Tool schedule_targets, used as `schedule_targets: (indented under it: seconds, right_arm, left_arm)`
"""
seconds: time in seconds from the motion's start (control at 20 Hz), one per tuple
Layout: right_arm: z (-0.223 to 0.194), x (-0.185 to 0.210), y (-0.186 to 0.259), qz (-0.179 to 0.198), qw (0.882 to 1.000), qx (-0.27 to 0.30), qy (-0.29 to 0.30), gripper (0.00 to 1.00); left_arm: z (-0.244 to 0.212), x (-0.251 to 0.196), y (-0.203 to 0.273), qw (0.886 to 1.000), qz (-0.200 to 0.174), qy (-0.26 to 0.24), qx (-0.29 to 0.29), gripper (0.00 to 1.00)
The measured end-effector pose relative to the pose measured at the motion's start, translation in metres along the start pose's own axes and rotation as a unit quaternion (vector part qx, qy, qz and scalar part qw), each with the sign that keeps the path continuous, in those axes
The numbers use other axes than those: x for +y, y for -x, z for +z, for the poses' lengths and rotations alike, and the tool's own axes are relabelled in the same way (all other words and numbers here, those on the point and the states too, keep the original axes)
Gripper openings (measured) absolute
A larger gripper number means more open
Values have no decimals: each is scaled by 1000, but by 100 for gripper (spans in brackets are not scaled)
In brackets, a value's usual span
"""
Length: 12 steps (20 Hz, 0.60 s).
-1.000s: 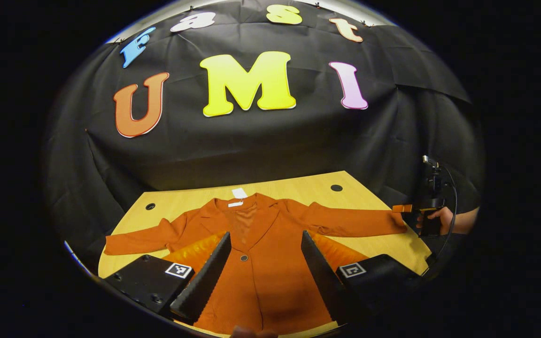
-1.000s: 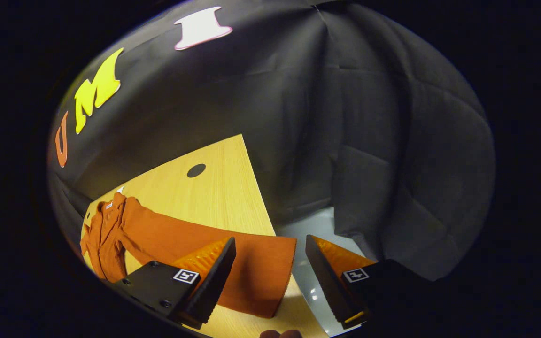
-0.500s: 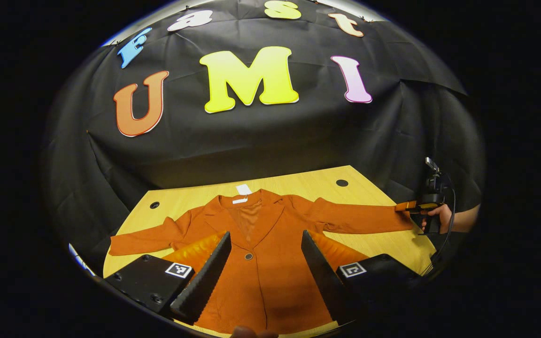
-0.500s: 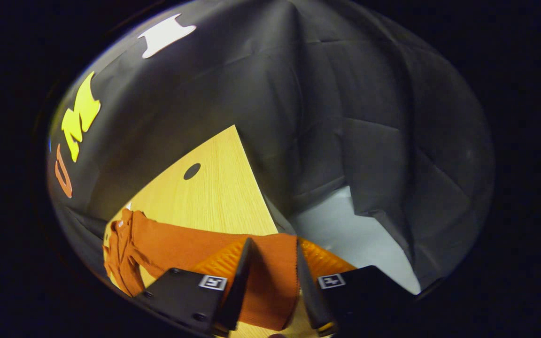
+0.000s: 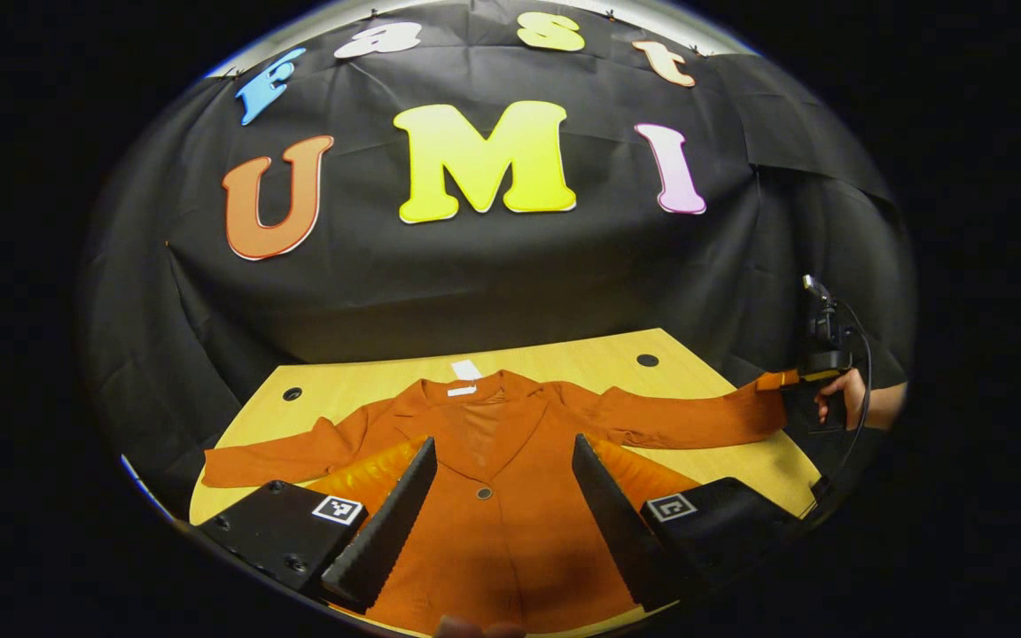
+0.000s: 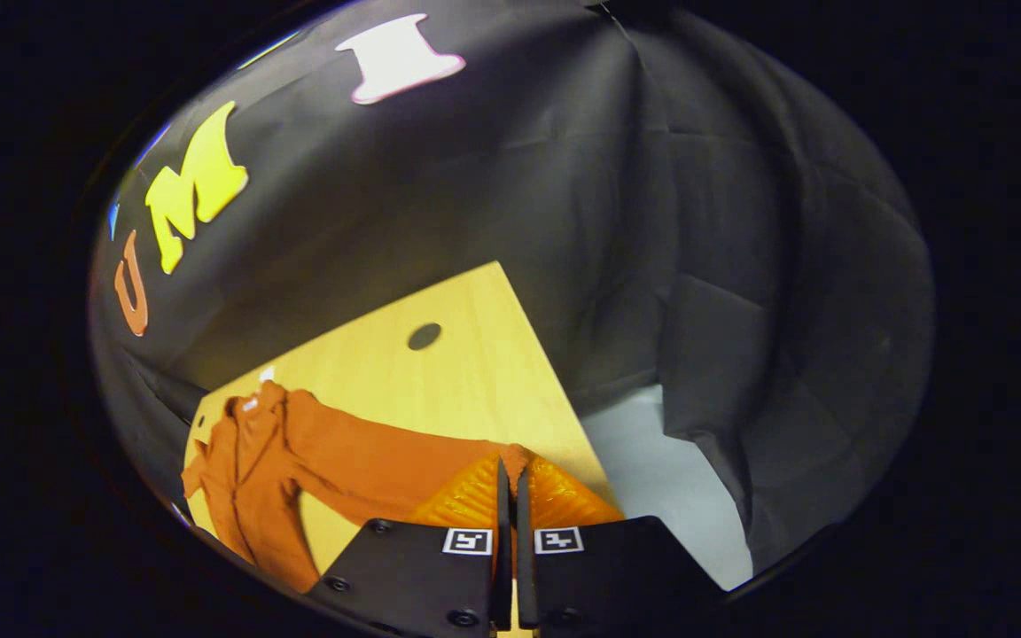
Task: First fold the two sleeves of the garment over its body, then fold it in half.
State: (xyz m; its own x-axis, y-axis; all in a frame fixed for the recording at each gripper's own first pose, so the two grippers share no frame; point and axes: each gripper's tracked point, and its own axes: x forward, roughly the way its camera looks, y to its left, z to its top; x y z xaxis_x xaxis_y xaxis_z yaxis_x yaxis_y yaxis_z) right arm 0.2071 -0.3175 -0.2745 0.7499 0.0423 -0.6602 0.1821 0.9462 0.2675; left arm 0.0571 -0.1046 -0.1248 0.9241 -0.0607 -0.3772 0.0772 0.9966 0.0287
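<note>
The orange jacket [image 5: 493,496] lies flat and face up on the wooden tabletop [image 5: 564,359], collar toward the booth wall, both sleeves spread straight out from the body. Neither sleeve is folded yet, so this is the very start of the first fold.

Over at the jacket's right cuff [image 5: 763,409], the right hand-held gripper [image 5: 781,383] has its fingers pinched together with the cuff edge between them; in the right gripper view the right hand-held gripper [image 6: 508,496] shows its fingers nearly touching, a sliver of orange cloth poking up between them. A hand [image 5: 834,399] holds it just past the tabletop's edge.

The left hand-held gripper [image 5: 502,505] hangs wide apart above the jacket's front, holding nothing, its fingers either side of the button [image 5: 482,493]. The left sleeve [image 5: 271,456] rests untouched on the far side of the body from the cuff being held.

The risks from here: that pinch looks thin, right at the cuff's rim, so the cloth could slip free as it is carried toward the body. Pull too flat and the whole jacket may drag and skew its lapels. The cuff also sits close to the tabletop's edge, so a dropped sleeve could slide off.
</note>
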Motion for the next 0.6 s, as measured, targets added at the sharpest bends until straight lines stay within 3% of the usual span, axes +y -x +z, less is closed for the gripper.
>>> schedule_targets:
  seconds: [0.3, 0.6]
  right_arm:
    - [54, 162, 75, 51, 998, -30, 5, 2]
    - [62, 371, 103, 122, 992, -22, 27, 2]
  left_arm:
    - [2, 89, 20, 998, 14, 44, -47, 100]
    - [-10, 204, 48, 991, 59, 89, -79, 100]
